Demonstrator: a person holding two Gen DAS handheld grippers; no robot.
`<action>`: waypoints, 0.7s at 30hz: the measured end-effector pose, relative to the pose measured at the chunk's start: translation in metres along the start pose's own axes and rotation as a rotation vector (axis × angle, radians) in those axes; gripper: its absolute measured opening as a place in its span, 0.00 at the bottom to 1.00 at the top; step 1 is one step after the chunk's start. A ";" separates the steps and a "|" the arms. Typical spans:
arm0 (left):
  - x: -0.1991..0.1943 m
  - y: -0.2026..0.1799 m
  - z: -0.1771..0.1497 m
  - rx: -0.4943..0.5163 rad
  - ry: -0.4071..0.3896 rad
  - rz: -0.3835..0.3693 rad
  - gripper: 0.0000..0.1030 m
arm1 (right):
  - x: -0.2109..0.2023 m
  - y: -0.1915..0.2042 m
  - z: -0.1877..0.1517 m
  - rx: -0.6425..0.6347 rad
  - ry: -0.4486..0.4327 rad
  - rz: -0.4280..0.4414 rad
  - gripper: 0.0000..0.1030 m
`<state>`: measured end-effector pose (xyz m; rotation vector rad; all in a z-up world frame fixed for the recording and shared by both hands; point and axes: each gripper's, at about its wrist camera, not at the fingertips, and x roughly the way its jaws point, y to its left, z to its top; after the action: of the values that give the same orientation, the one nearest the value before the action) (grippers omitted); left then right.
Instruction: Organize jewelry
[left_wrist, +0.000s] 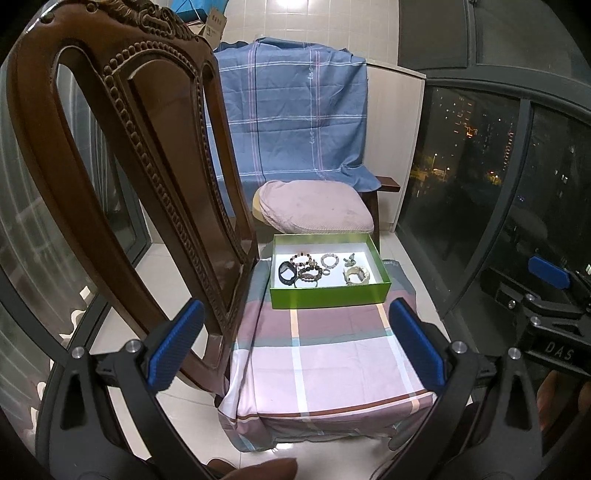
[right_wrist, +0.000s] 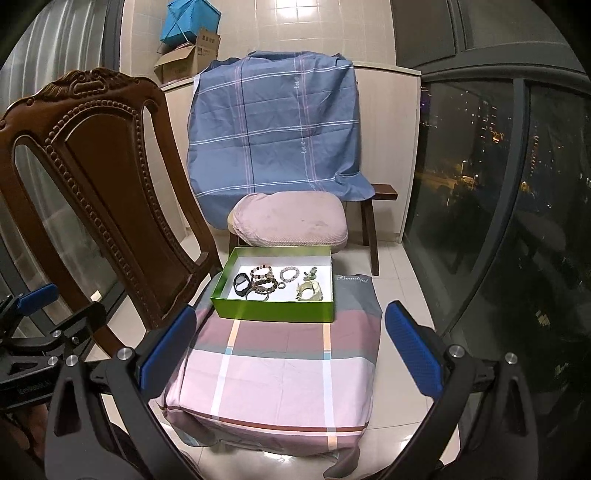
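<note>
A green box (left_wrist: 325, 297) (right_wrist: 273, 309) with a white floor sits at the far end of a low surface covered by a pink plaid cloth (left_wrist: 325, 362) (right_wrist: 280, 369). In it lie a black band (left_wrist: 286, 274) (right_wrist: 242, 282), beaded bracelets (left_wrist: 308, 271) (right_wrist: 264, 280), a pale bead bracelet (left_wrist: 329, 260) (right_wrist: 288, 274), a small ring (right_wrist: 281, 285), a cream cuff (left_wrist: 356, 275) (right_wrist: 309, 291) and a small dark trinket (left_wrist: 349, 260) (right_wrist: 311, 274). My left gripper (left_wrist: 295, 343) and right gripper (right_wrist: 291, 343) are open and empty, held back above the cloth's near part.
A carved wooden chair back (left_wrist: 122, 155) (right_wrist: 99, 192) stands close at left. Behind the box are a pink cushion (left_wrist: 314, 212) (right_wrist: 291, 221) and a blue sheet (left_wrist: 291, 110) (right_wrist: 273, 129) draped over furniture. Dark windows (left_wrist: 498, 166) (right_wrist: 498, 184) run along the right.
</note>
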<state>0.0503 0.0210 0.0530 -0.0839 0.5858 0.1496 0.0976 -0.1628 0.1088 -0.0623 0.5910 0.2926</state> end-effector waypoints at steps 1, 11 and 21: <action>0.000 0.000 0.000 0.001 0.000 -0.001 0.96 | 0.000 0.000 0.000 0.000 0.000 0.001 0.97; -0.006 -0.010 0.006 0.018 -0.016 -0.003 0.96 | -0.002 -0.003 -0.001 0.009 -0.002 -0.003 0.97; -0.004 -0.015 0.007 0.024 -0.010 -0.011 0.96 | -0.003 -0.006 0.000 0.017 -0.005 -0.006 0.97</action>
<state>0.0530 0.0070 0.0622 -0.0632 0.5773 0.1326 0.0975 -0.1696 0.1104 -0.0467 0.5884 0.2822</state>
